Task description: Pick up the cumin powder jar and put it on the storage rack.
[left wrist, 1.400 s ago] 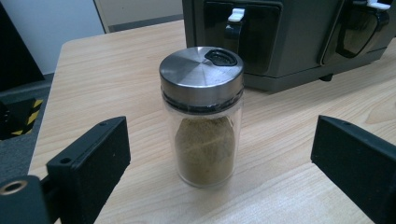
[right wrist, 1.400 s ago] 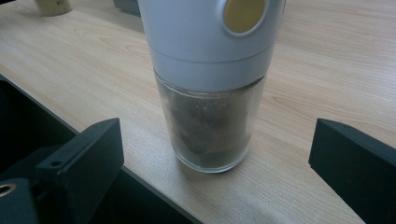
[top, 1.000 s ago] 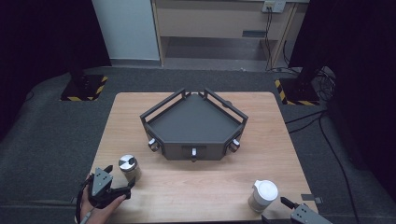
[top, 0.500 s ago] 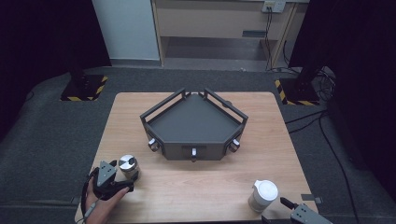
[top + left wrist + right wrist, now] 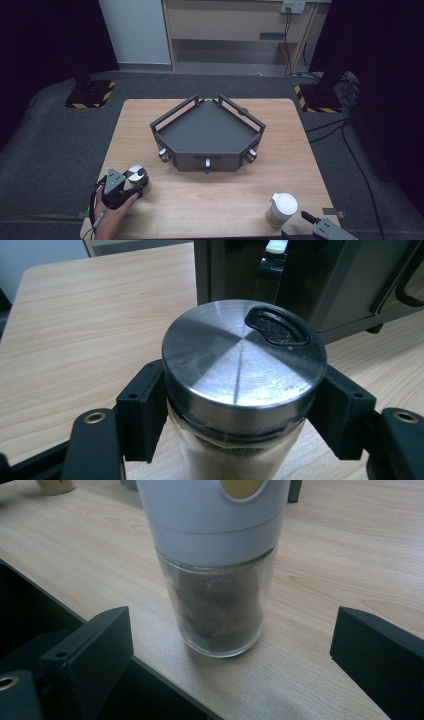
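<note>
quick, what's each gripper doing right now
left gripper: just closed, shut on the steel-lidded jar.
right gripper: open, the white-lidded jar stands untouched just ahead of its jaws.

The white-lidded jar's (image 5: pixel 215 565) top is cut off by the upper edge.

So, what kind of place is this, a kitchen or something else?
Probably a lab or recording studio, not a kitchen: a bare wooden table stands on grey floor padding, dark curtains hang at both sides, and stand bases with hazard stripes and cables sit around it.
</note>
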`<action>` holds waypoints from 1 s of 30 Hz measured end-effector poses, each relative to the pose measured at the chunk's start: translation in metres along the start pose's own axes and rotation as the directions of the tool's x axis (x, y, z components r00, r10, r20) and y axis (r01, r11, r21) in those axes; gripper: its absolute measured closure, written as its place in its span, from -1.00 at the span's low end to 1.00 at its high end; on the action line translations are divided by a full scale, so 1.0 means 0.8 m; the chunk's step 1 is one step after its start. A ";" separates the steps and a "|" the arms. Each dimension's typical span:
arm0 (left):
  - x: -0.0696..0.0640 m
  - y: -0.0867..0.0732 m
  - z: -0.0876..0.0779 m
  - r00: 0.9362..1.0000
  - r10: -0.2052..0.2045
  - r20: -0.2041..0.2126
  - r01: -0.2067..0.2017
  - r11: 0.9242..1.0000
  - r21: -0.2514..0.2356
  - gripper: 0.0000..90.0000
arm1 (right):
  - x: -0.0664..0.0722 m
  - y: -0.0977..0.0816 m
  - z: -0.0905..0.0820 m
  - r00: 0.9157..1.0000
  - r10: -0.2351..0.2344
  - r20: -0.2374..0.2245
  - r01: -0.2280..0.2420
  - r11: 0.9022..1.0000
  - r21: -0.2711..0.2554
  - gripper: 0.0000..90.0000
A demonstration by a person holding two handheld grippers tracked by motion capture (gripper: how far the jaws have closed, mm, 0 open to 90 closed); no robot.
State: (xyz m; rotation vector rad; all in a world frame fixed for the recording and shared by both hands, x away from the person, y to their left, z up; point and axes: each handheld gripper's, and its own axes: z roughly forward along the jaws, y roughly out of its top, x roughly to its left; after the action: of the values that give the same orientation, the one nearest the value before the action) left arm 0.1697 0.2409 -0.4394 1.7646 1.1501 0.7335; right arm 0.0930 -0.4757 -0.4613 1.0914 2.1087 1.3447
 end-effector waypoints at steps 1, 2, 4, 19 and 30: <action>0.000 0.000 0.000 1.000 0.001 0.001 -0.001 1.000 0.000 -0.33 | 0.000 0.000 0.000 1.000 0.002 0.000 -0.002 1.000 -0.001 -0.91; 0.000 0.000 0.000 1.000 0.005 0.000 -0.005 1.000 0.001 -0.33 | -0.001 -0.001 -0.001 1.000 0.003 0.000 -0.003 1.000 -0.002 -0.91; 0.000 0.000 0.000 1.000 0.011 0.001 -0.011 1.000 0.002 -0.33 | -0.001 -0.001 0.000 1.000 0.003 0.000 -0.003 1.000 -0.002 -0.91; 0.003 -0.002 -0.004 1.000 -0.014 0.015 0.014 1.000 -0.022 -0.33 | -0.001 -0.001 0.001 1.000 0.000 -0.001 0.000 1.000 0.001 -0.91; -0.013 0.049 -0.038 0.998 0.058 0.036 -0.055 0.996 -0.068 -0.33 | -0.004 -0.001 0.000 1.000 0.002 -0.013 -0.002 1.000 -0.002 -0.90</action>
State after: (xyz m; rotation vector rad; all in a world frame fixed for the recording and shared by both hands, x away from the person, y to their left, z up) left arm 0.1558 0.2346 -0.3910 1.7540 1.0424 0.7602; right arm 0.0948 -0.4787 -0.4621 1.0875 2.1148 1.3581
